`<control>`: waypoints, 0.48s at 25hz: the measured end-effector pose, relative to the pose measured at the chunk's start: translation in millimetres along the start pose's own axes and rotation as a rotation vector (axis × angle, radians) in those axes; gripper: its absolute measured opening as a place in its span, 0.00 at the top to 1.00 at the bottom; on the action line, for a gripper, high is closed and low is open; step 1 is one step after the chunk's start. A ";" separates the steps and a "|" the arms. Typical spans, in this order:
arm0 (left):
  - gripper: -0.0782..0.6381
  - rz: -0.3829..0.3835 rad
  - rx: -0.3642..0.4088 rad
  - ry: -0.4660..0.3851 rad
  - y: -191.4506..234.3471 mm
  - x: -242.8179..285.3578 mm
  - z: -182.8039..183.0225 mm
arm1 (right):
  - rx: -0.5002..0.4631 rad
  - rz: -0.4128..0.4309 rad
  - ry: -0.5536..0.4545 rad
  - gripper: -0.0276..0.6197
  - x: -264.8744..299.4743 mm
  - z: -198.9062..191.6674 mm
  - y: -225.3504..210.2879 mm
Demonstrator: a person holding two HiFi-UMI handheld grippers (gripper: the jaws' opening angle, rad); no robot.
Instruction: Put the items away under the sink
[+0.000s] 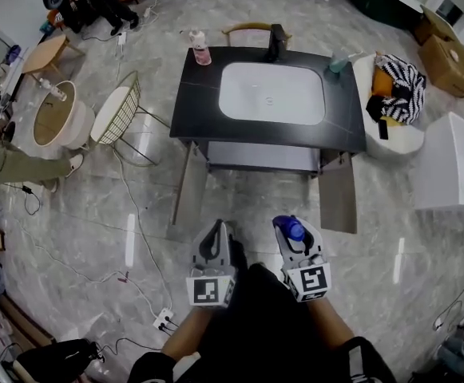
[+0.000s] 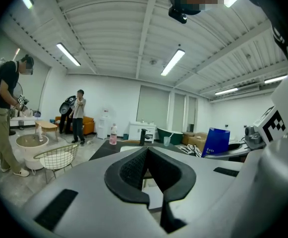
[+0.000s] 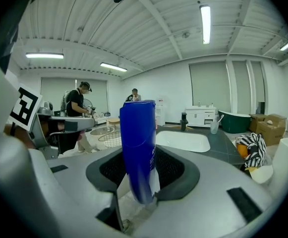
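Observation:
A black sink vanity [image 1: 192, 94] with a white basin [image 1: 271, 94] stands ahead of me, and both its cabinet doors [image 1: 338, 194] are swung open over a pale shelf [image 1: 259, 158]. On the counter are a pink bottle [image 1: 201, 48], a black faucet [image 1: 277, 42] and a cup [image 1: 337, 61]. My right gripper [image 1: 294, 242] is shut on an upright blue bottle [image 3: 138, 148], well short of the vanity. Beside it, my left gripper [image 1: 214, 242] is shut, its pads [image 2: 134, 170] together with nothing between them. The blue bottle [image 2: 215, 142] also shows in the left gripper view.
A wire chair [image 1: 120, 110] and a round tub [image 1: 56, 118] stand left of the vanity, with a person [image 1: 8, 162] at the far left. A white seat with striped cloth [image 1: 395, 90] and cardboard boxes [image 1: 451, 54] are at the right. Cables and a power strip [image 1: 164, 319] lie on the floor.

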State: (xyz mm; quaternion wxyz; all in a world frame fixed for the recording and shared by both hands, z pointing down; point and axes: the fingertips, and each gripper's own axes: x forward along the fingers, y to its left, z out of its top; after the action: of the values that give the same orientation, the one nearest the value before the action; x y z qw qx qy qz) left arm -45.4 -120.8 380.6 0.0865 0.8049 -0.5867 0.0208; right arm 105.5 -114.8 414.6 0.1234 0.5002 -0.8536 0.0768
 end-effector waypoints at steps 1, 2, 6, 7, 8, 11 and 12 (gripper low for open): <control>0.87 -0.004 -0.007 -0.001 4.3 9.8 -8.8 | 0.004 -0.005 0.003 0.71 12.3 -9.3 -4.7; 0.87 -0.010 -0.011 0.000 8.1 19.4 -18.6 | 0.010 -0.013 0.009 0.71 24.6 -18.9 -9.4; 0.87 -0.035 -0.021 0.002 23.5 55.0 -66.9 | 0.033 -0.037 0.031 0.71 73.3 -66.8 -24.4; 0.87 -0.038 -0.028 0.001 28.1 63.7 -80.1 | 0.027 -0.036 0.026 0.71 86.4 -79.4 -27.5; 0.87 -0.043 -0.034 -0.003 32.6 72.6 -93.4 | 0.021 -0.037 0.021 0.71 99.7 -91.5 -30.7; 0.87 -0.061 -0.040 -0.014 47.1 96.4 -135.6 | 0.010 -0.043 0.009 0.71 135.2 -127.2 -36.8; 0.87 -0.064 -0.042 -0.016 52.4 104.1 -149.8 | 0.007 -0.044 0.005 0.71 146.2 -139.5 -38.6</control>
State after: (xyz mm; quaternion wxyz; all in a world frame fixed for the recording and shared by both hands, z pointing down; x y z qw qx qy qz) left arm -52.5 -209.8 548.1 0.0992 0.8214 -0.5616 -0.0007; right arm 89.2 -220.2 590.4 0.1254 0.5192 -0.8417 0.0783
